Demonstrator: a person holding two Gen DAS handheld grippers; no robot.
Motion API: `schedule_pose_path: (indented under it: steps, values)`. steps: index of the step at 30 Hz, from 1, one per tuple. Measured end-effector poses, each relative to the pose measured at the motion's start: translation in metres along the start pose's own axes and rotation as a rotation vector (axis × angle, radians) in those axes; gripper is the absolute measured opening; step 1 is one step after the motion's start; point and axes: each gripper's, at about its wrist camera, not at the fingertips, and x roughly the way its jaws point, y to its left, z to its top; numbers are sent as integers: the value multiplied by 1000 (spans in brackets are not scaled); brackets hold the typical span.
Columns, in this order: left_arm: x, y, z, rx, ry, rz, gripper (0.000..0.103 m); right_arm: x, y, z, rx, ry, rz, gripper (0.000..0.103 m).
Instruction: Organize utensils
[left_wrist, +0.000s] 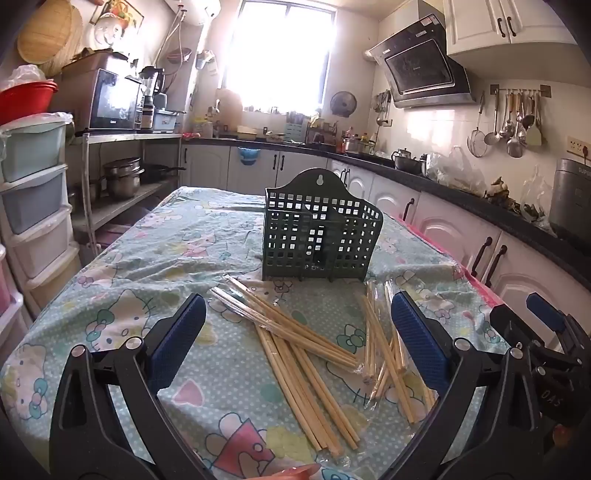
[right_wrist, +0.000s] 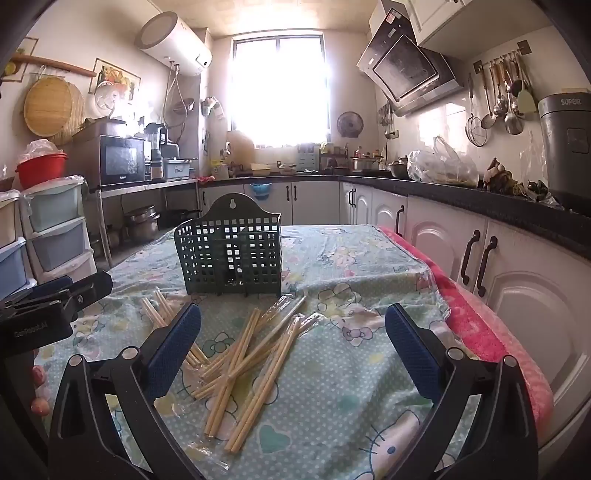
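Observation:
A dark green lattice utensil holder stands upright on the cartoon-print tablecloth. In front of it lie loose wooden chopsticks, several in clear wrappers, scattered in crossed heaps. My left gripper hovers above the near heap, jaws wide open, nothing between the blue pads. My right gripper hangs open over its heap, also empty. The right gripper shows at the right edge of the left wrist view, and the left gripper at the left edge of the right wrist view.
White cabinets under a dark counter run close along the table's right side, with a pink towel on that edge. Plastic drawer units and a shelf with a microwave and pots stand to the left.

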Motion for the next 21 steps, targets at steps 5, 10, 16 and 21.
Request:
schedule_pose_path:
  steps: [5,10,16,21]
  values:
    - [0,0,0,6,3,3,93,-2,0,0,6,-9,0,97]
    - [2,1,1,4,1,4,93,-1,-1,-1,6,-9,-2,97]
    - [-2,1,4,7,-4,3,93,-4,2,2,5,-10,-3,97]
    - [-4,2,6,6,-7,3,93,-2,1,0,5,-13,-1,97]
